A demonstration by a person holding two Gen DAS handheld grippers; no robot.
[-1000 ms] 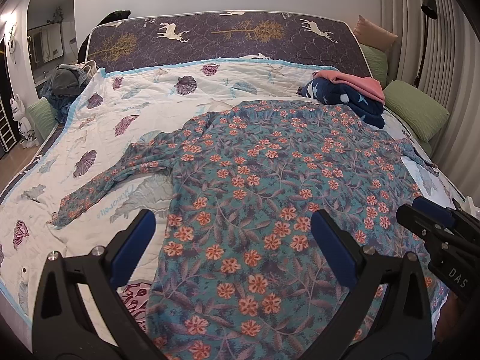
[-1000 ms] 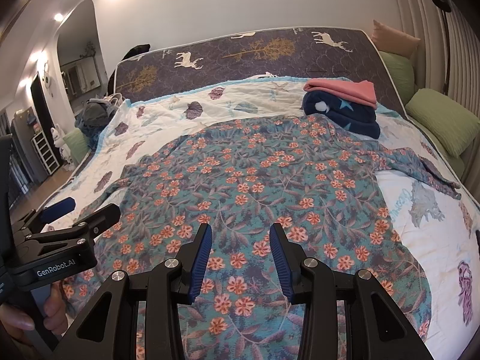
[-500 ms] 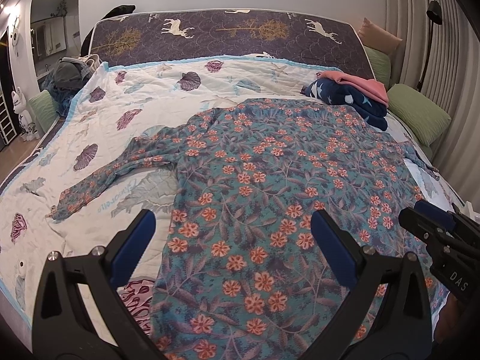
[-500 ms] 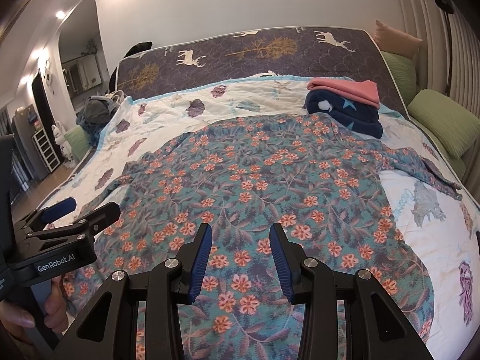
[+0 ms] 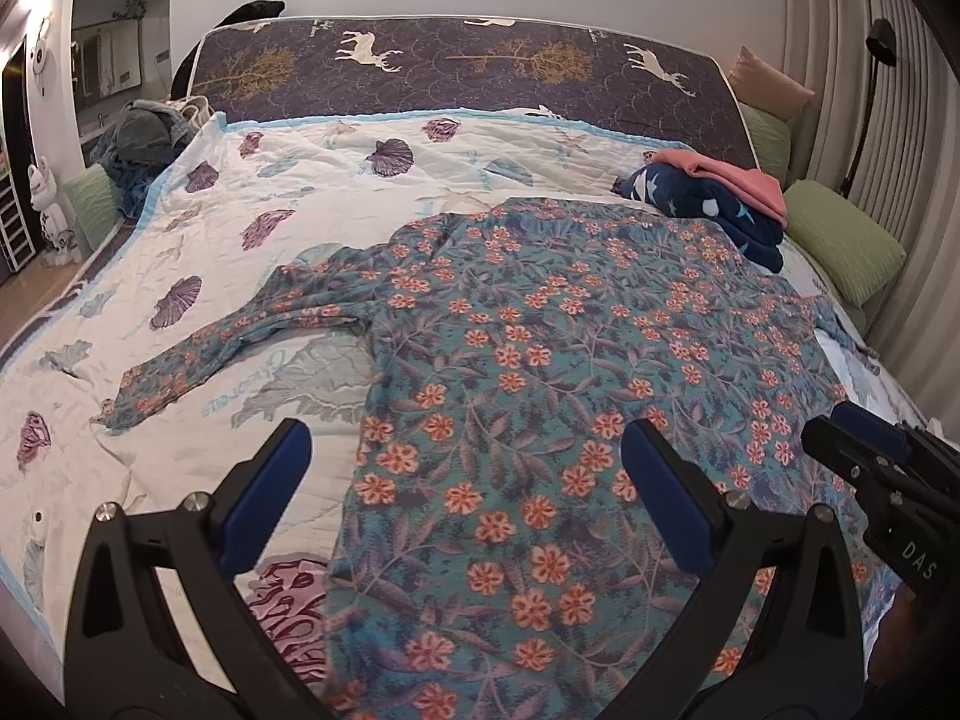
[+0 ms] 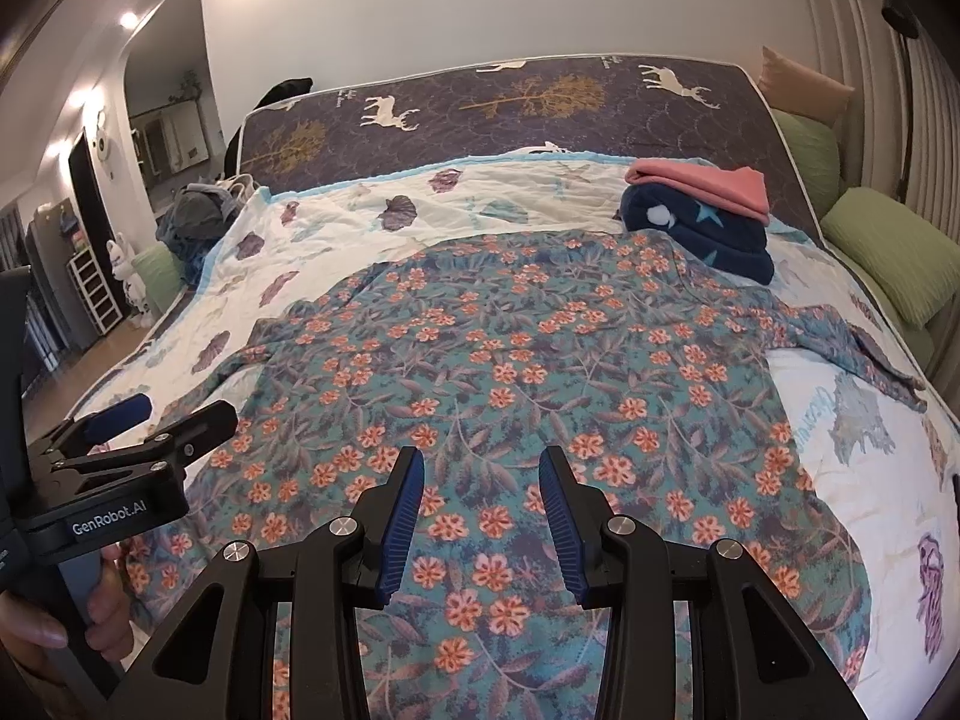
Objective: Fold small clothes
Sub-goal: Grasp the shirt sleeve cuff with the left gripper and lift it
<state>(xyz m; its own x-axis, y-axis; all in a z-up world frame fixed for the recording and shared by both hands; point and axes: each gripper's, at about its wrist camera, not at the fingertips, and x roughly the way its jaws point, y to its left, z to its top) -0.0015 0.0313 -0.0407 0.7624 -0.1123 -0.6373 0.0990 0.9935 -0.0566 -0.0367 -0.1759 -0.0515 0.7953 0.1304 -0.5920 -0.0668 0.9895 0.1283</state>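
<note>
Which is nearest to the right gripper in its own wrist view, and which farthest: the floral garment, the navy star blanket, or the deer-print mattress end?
1. Floral garment, directly beneath the jaws.
2. Navy star blanket, far right.
3. Deer-print mattress end, at the back.

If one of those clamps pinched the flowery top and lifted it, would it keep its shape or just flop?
Probably flop: the floral top lies flat and follows the quilt, with soft wrinkles along its sleeve. It looks thin, so likely light for its spread. Lifted at one point, the sleeves would likely dangle and drag rather than follow neatly.
</note>
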